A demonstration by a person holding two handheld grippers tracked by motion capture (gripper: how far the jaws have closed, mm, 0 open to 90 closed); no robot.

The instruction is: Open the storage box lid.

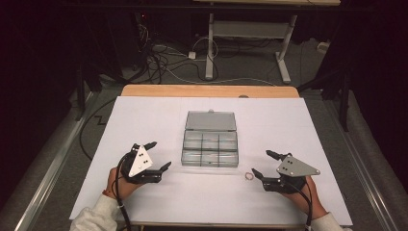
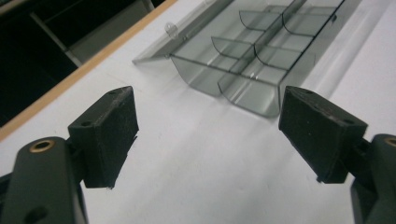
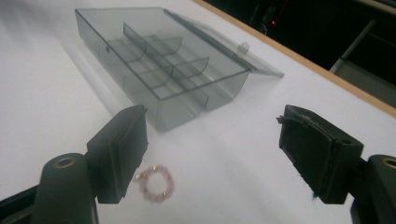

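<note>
Right gripper (image 3: 212, 154) wide open, empty, bead ring (image 3: 155, 183) on the table just by its left jaw. Left gripper (image 2: 208, 135) open too, nothing held. Clear compartment box (image 1: 210, 146) btwn them, lid open.

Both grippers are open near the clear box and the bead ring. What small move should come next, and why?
Probably the right gripper should ease down and a little toward the bead ring, so its jaws straddle it. The ring lies loose on the white table beside that gripper's near jaw, outside the open compartment box. The left gripper is open and holds nothing.
</note>
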